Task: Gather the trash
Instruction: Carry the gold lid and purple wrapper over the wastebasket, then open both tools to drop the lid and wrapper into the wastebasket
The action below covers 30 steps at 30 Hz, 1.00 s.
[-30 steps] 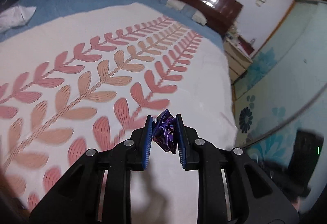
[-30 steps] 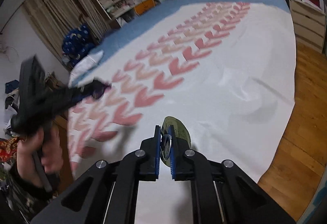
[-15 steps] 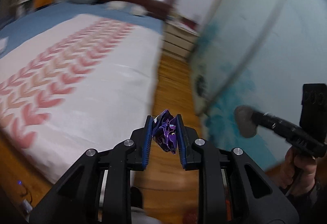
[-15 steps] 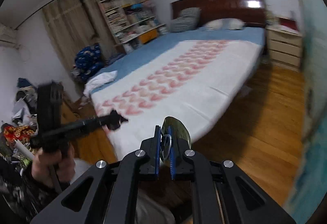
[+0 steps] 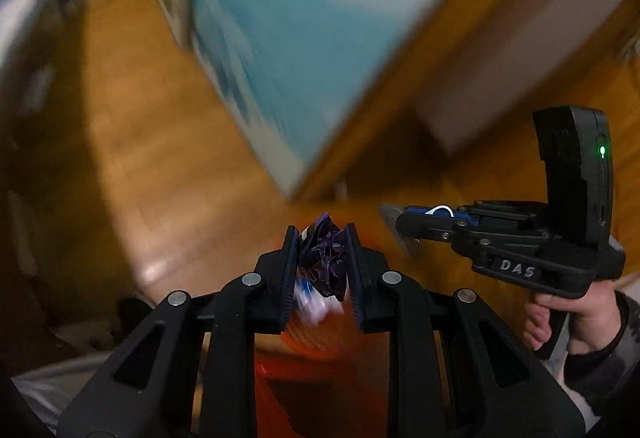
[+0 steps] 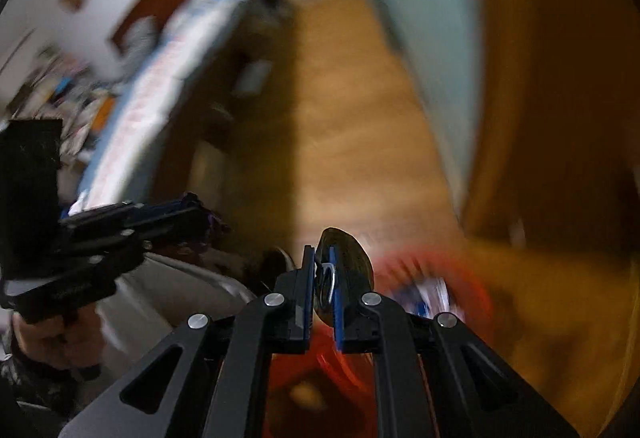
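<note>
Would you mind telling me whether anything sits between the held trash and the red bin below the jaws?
Nothing visible does. The purple wrapper and the can lid both hang over the red bin, though the motion blur hides detail.

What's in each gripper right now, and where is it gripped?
Left gripper: crumpled purple wrapper, pinched across its middle. Right gripper: can lid with pull ring, clamped at the ring side, the disc sticking out past the tips.

"DAS" on the right tool (image 5: 394, 222) body
</note>
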Available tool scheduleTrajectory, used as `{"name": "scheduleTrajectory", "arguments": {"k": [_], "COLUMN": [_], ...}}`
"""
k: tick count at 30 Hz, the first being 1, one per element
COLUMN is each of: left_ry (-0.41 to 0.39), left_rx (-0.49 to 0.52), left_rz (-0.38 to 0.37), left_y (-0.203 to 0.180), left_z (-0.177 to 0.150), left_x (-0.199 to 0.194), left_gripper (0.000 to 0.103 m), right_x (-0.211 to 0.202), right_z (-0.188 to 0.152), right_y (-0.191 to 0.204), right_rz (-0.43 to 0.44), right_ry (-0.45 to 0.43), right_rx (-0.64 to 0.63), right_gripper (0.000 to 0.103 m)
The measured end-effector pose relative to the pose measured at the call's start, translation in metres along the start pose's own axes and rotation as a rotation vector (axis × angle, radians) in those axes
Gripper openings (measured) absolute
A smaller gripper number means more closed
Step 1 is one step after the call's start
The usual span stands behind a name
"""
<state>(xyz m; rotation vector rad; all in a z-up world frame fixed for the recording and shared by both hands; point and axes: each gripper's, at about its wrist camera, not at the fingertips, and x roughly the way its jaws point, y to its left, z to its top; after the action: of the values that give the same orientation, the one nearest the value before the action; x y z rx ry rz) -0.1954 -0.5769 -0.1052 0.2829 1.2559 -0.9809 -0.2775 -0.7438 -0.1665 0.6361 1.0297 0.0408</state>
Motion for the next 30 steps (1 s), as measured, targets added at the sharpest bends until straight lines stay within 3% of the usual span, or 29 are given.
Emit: {"name": "scheduleTrajectory", "arguments": {"k": [2,4,6,10,20,21,22,23,24,26,30], "left_ry": [0.109,0.164,0.206,0.333,0.311,0.304,0.292,0.272,0.253,0.228,0.161], "left_rx": [0.008,0.07,0.106,0.058,0.078,0.081,0.084,0.09,0.098,0.11,0.089], "left_rz": [-0.02,0.033,0.081,0.082,0.086,0.088,0.093,0.103,0.11,0.13,0.18], "left_y": [-0.005,-0.012,-0.011,-0.009,-0.018,-0.02,-0.023,-0.024,-0.025,-0.025,-0.015], "left_z": [0.003,0.009,0.007,0.001,-0.001,-0.001,-0.001,0.0,0.001,0.002,0.001], "left_x": [0.034,0.058,0.081,0.121,0.119,0.118,0.114,0.11,0.104,0.096,0.066], "left_gripper": [0.023,0.023,0.024,0.024,0.03,0.035,0.039,0.054,0.065,0.074,0.082], "right_x": [0.038,0.073,0.089,0.108,0.133,0.132,0.131,0.126,0.124,0.117,0.1], "right_z": [-0.035,-0.067,-0.081,-0.101,-0.1,-0.1,-0.099,-0.099,-0.098,-0.095,-0.088], "right_y": [-0.041,-0.07,-0.082,-0.104,-0.108,-0.109,-0.111,-0.111,-0.112,-0.113,-0.108], "right_rz": [-0.031,-0.043,-0.051,-0.03,-0.039,-0.054,-0.073,-0.082,-0.082,-0.089,-0.113], "right_ry": [0.077,0.145,0.156,0.151,0.158,0.159,0.156,0.146,0.136,0.13,0.097], "right_rx": [0.083,0.162,0.196,0.281,0.319,0.32,0.325,0.329,0.329,0.328,0.324], "right_gripper": [0.009,0.009,0.009,0.009,0.014,0.032,0.072,0.083,0.084,0.086,0.096]}}
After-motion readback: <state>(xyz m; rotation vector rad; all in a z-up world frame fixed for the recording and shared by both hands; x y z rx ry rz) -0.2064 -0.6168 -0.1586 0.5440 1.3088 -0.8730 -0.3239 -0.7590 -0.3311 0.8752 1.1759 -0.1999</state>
